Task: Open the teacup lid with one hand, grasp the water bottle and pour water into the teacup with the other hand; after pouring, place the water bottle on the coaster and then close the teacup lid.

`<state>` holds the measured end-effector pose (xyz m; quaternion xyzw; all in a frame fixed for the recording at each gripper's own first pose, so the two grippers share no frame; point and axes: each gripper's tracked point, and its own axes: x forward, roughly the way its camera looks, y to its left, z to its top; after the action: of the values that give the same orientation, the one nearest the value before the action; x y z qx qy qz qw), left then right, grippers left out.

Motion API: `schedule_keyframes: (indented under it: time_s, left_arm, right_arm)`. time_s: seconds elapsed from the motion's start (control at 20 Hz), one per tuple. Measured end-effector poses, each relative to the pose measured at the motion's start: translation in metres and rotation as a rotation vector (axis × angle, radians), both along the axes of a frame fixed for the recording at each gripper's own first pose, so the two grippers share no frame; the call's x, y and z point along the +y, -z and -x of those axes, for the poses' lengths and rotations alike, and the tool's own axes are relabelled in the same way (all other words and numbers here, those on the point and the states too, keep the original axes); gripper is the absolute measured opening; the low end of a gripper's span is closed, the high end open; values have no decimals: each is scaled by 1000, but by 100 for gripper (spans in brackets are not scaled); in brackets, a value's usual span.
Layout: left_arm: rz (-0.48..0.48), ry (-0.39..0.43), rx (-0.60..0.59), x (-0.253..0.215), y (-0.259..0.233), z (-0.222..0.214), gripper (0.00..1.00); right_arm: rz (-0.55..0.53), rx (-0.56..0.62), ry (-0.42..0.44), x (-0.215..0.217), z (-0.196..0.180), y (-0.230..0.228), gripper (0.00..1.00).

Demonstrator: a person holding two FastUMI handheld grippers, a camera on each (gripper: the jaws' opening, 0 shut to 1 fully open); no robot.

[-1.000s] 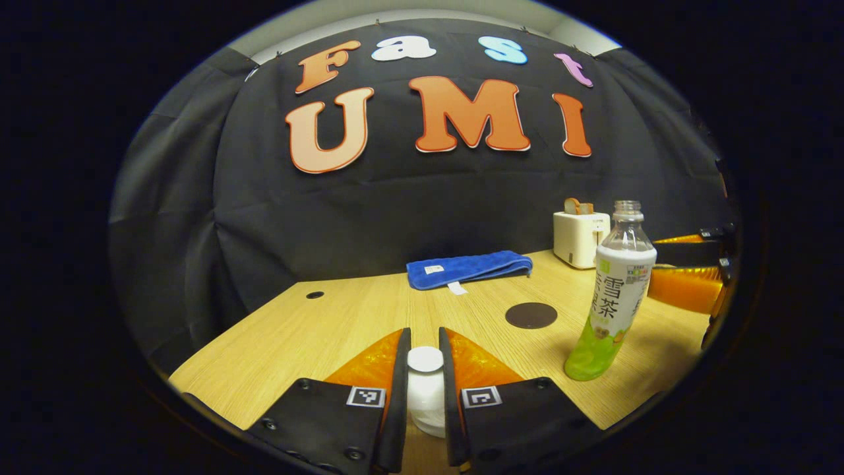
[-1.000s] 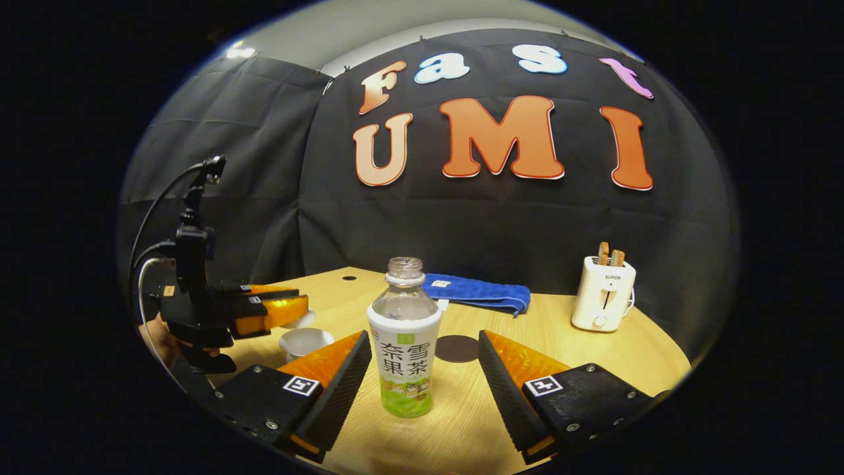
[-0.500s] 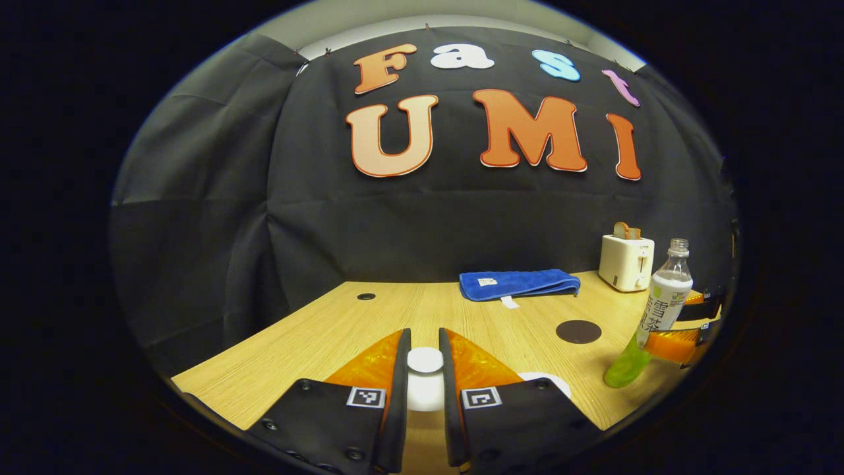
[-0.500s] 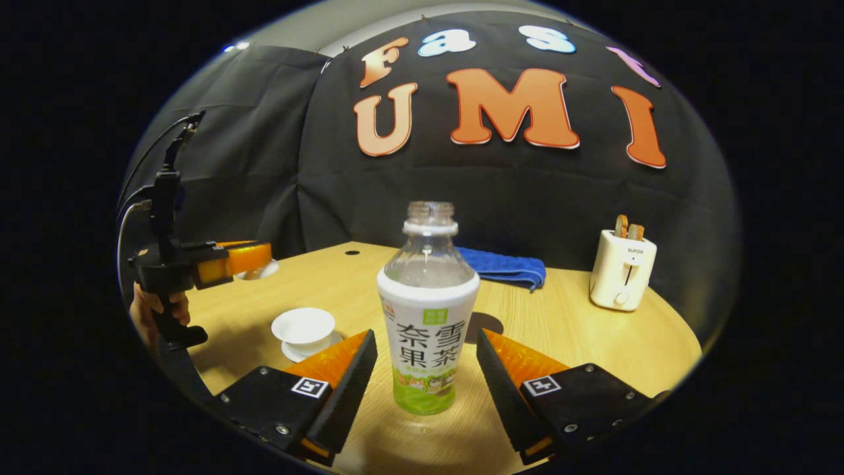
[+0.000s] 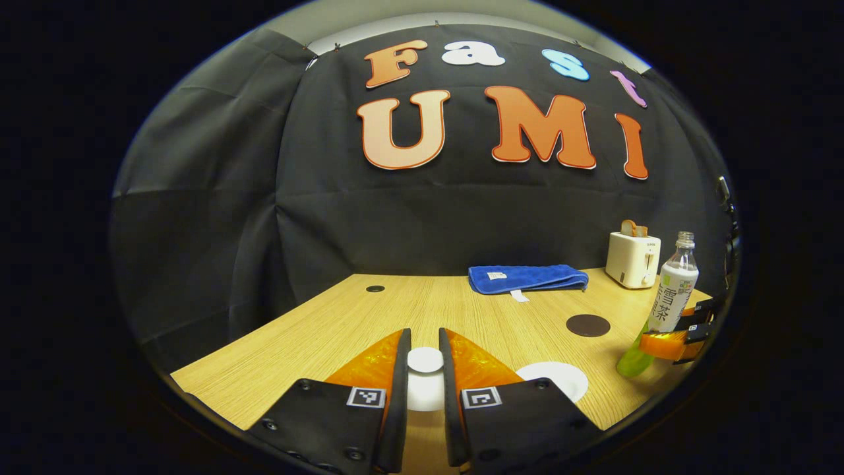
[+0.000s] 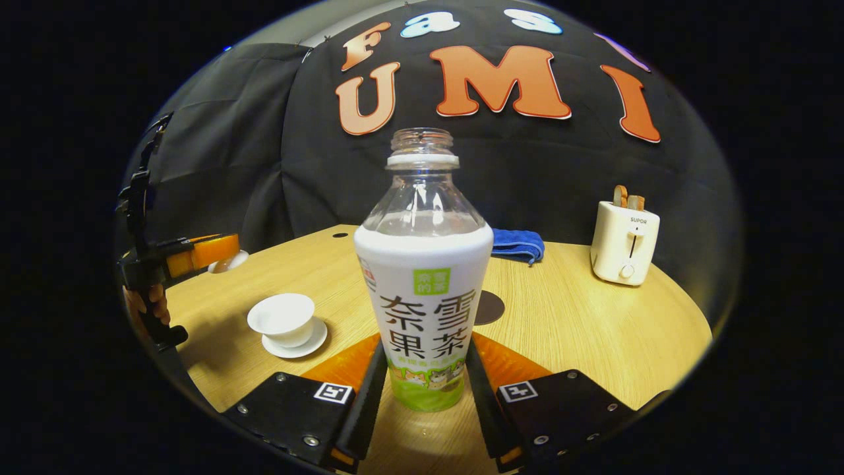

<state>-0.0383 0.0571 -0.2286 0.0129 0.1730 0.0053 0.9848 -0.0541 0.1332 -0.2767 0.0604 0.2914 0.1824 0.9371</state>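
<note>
Tabletop [image 6: 593, 330]: one bottle [image 6: 425, 264], one teacup [image 6: 283, 318]

L tool [image 5: 425, 369] gripping lid [image 5: 425, 360], bottle [image 5: 667, 300] far rt

I see a folded blue towel [image 5: 528, 278] lying at the back of the wooden counter [image 5: 369, 316], and a white toaster [image 6: 624, 242] holding toast near its right edge.

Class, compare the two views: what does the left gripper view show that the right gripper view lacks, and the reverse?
Left gripper view: the whole blue towel with its white tags. Right gripper view: a hand holding the left gripper, and the saucer under the teacup. Shared: water bottle, coaster, toaster, lid.
</note>
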Motion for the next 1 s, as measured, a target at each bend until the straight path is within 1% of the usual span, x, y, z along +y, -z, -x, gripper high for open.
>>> schedule_keyframes:
  time_s: [0.15, 0.4, 0.45, 0.5, 0.55, 0.6, 0.65, 0.8, 0.9, 0.95, 1.0]
  left_arm:
    - [4, -4, 4, 5, 1, 0, 28]
    - [4, -16, 5, 15, 1, 3, 28]
    - [5, -19, 6, 17, 1, 4, 28]
    - [6, -24, 6, 20, 0, 5, 28]
    - [6, -27, 11, 24, 2, 7, 28]
    - [8, -29, 11, 26, 2, 8, 29]
    - [8, -30, 13, 27, 2, 8, 28]
    - [9, -35, 15, 32, 4, 11, 28]
    - [13, -25, 24, 32, 8, 13, 29]
    - [16, -19, 29, 31, 9, 15, 28]
    - [19, -14, 34, 32, 11, 16, 29]
  right_arm:
    - [74, -61, -10, -5, -11, -14, 65]
    - [288, -155, -32, -16, -33, -21, 65]
    - [311, -176, -41, -14, -36, -23, 65]
    - [333, -194, -59, -11, -39, -23, 65]
    - [383, -202, -91, -7, -41, -18, 63]
    - [430, -214, -114, -9, -41, -17, 63]
    - [479, -237, -127, -9, -42, -18, 63]
    - [606, -298, -172, -3, -48, -20, 63]
    - [654, -297, -219, 2, -48, -14, 64]
    - [676, -295, -239, 4, -48, -11, 64]
    - [706, -296, -260, 7, -47, -11, 64]
